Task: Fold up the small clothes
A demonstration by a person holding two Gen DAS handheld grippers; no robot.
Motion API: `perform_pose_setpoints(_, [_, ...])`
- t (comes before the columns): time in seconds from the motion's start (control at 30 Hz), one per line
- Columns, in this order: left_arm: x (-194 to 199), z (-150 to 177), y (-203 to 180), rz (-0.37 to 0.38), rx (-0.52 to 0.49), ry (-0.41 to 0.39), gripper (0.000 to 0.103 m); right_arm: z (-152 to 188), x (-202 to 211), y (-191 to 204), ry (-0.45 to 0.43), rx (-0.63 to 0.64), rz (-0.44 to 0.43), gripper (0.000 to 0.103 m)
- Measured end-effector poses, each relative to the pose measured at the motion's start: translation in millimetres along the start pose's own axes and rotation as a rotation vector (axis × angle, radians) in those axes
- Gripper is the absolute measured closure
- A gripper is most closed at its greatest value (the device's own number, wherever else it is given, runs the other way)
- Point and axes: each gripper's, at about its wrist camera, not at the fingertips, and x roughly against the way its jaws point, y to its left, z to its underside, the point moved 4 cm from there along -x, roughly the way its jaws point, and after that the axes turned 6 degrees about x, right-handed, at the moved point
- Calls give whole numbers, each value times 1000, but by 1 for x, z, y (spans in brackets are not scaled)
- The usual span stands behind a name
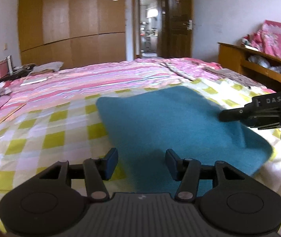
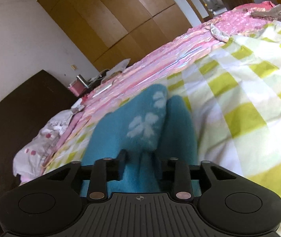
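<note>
Gripping no cloth, left gripper [image 1: 141, 163] fingers straddle teal cloth [image 1: 172, 122] edge; right gripper's [image 2: 141, 165] unclear.

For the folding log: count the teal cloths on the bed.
1. The teal cloth lies on the checked sheet, between the left gripper and right gripper. Others may lie out of view.
</note>
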Motion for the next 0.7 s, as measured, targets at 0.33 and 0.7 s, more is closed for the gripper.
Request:
perform_pose_setpoints(0.33, [-14, -2, 8, 20, 57, 26, 45, -17, -40, 7, 43, -35, -5, 76])
perform_pose_setpoints(0.7, [-32, 9, -29, 50, -23, 37, 39, 2, -24, -20, -62, -5, 154, 78])
